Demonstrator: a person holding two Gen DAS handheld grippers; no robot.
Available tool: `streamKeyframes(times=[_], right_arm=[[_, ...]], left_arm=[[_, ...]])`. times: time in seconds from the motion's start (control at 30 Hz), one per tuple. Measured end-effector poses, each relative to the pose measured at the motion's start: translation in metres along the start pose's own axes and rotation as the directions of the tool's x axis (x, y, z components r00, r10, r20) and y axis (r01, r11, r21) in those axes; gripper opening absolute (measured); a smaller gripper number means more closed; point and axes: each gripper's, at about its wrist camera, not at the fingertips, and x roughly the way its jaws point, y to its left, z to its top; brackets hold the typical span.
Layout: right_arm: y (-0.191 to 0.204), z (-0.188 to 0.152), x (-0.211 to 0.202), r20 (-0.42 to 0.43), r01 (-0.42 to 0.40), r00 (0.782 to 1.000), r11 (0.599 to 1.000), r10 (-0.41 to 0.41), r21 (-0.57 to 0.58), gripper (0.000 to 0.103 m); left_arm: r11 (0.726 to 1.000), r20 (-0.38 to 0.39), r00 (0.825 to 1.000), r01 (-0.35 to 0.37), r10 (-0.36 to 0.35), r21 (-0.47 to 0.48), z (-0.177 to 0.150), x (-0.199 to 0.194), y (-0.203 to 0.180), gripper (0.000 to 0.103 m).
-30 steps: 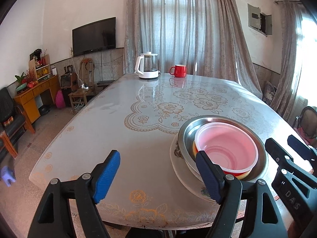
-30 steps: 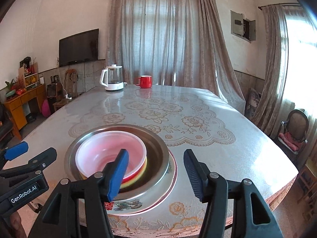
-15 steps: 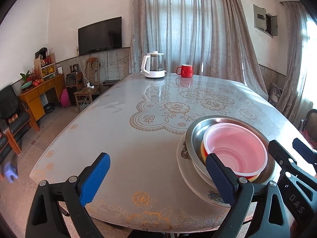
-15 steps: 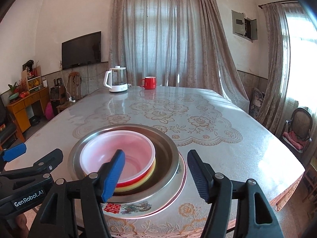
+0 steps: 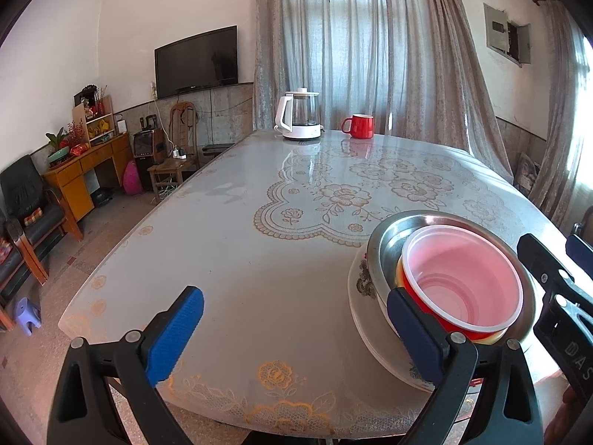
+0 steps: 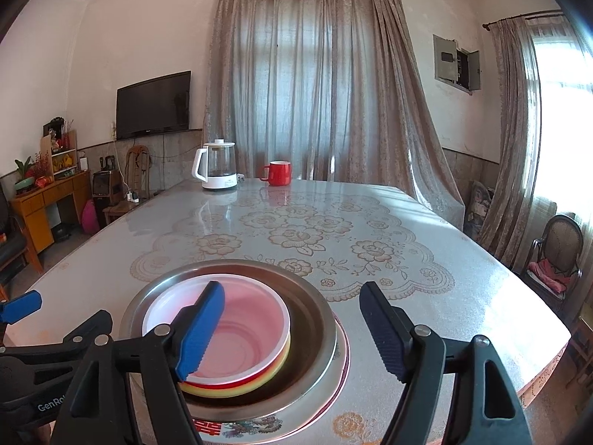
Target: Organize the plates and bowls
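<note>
A stack stands near the table's front edge: a red plastic bowl [image 5: 463, 282] with a pale pink inside sits in a yellow bowl [image 6: 274, 365], inside a steel bowl [image 5: 393, 237], on a white patterned plate [image 5: 367, 319]. The stack also shows in the right wrist view, with the red bowl [image 6: 237, 330], steel bowl [image 6: 315, 319] and plate [image 6: 259, 428]. My left gripper [image 5: 296, 333] is open and empty, just left of the stack. My right gripper [image 6: 292, 330] is open and empty, above the stack's near right side.
A white kettle [image 5: 301, 115] and a red mug [image 5: 359, 126] stand at the table's far end [image 5: 370, 141]. Curtains hang behind. A desk, chairs and a TV [image 5: 196, 61] are off to the left. A chair [image 6: 556, 256] stands at the right.
Both grippers have drawn back and up from the stack and opened a little wider. The stack has not moved.
</note>
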Motion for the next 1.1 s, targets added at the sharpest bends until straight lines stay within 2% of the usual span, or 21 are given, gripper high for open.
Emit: streamKeyframes(times=[0.33,1.1], right_arm=[[-0.0042,-0.0027,0.0018,-0.015,-0.001,1.000,1.000,0.002,0.027,0.077],[0.0016,-0.0041,-0.0017,-0.018,-0.005,1.000,1.000,0.005,0.006,0.077]], left_arm=[[1.000,-0.005,1.000,0.009,-0.009,0.006,-0.0007,0.0031,-0.0037,0.100],[0.999,0.003,0.999,0.036,-0.036,-0.006,0.0011,-0.0029,-0.0033,0.100]])
